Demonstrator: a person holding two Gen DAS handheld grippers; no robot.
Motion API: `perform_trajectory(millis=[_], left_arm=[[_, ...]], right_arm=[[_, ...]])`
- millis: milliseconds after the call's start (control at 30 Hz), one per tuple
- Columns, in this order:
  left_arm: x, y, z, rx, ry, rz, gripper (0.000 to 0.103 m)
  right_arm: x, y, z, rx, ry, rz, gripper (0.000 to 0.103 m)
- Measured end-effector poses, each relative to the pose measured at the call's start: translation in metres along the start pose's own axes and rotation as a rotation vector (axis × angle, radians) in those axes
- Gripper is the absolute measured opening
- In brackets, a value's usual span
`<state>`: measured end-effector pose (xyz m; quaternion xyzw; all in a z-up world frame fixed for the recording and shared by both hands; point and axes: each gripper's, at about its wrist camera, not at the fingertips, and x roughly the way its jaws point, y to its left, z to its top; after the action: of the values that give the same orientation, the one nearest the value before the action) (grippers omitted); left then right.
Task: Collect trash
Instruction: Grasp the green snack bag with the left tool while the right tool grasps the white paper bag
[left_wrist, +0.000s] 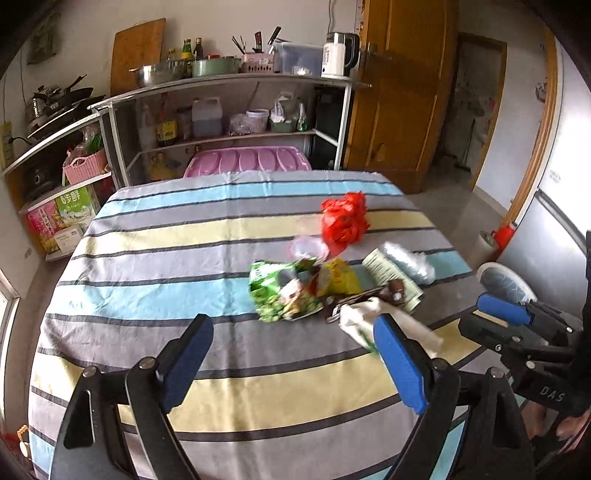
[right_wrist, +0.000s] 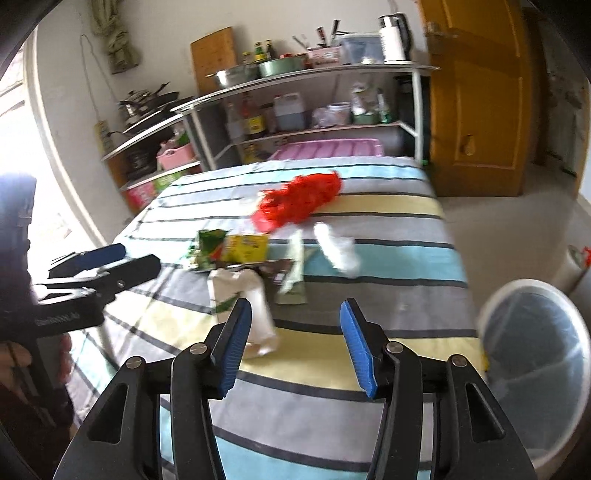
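The white wrapper (right_wrist: 243, 295) lies on the striped tablecloth (right_wrist: 369, 206), long axis running away, just ahead-left of the right gripper (right_wrist: 295, 332), nearer than the left gripper (left_wrist: 291, 347); both spread wide, empty

the heap of wrappers at mid-table is smeared by motion blur in both views: the print on the green crinkled snack packet (left_wrist: 282, 291) and the yellow foil packet (right_wrist: 248, 246) cannot be read. the crumpled red plastic bag (right_wrist: 299, 201) is reduced to a blurred mass toward 12 o'clock. the white paper carton (left_wrist: 373, 319) is partly covered by a blue finger pad (left_wrist: 397, 363). the white-rimmed round bin with dark liner (right_wrist: 535, 354) is cut off at 4 o'clock in the right wrist view, its contents undiscernible.
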<state>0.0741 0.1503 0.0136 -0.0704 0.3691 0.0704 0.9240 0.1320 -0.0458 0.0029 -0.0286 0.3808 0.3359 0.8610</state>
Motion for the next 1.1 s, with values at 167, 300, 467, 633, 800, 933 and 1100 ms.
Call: perform_trajectory(millis=[167, 300, 467, 633, 800, 933, 1100], left_arm=[[0.008, 0.017, -0.001, -0.039, 0.014, -0.005, 0.090], [0.016, 0.023, 0.001, -0.041, 0.036, 0.025, 0.090], [0.034, 0.024, 0.004, -0.046, 0.067, -0.004, 0.090], [0.046, 0.028, 0.013, -0.087, 0.067, -0.022, 0.090], [0.058, 0.028, 0.019, -0.094, 0.076, -0.006, 0.090], [0.070, 0.027, 0.018, -0.091, 0.100, -0.011, 0.089], [0.081, 0.027, 0.018, -0.094, 0.115, -0.005, 0.081]], right_arm=[[0.017, 0.014, 0.003, -0.041, 0.038, 0.052, 0.056], [0.033, 0.018, 0.002, -0.041, 0.079, 0.083, 0.057], [0.049, 0.022, 0.000, -0.050, 0.123, 0.087, 0.058], [0.060, 0.025, 0.000, -0.068, 0.155, 0.075, 0.058], [0.065, 0.028, -0.001, -0.100, 0.167, 0.037, 0.058], [0.065, 0.028, -0.004, -0.114, 0.170, 0.016, 0.058], [0.064, 0.022, -0.004, -0.091, 0.170, 0.028, 0.058]])
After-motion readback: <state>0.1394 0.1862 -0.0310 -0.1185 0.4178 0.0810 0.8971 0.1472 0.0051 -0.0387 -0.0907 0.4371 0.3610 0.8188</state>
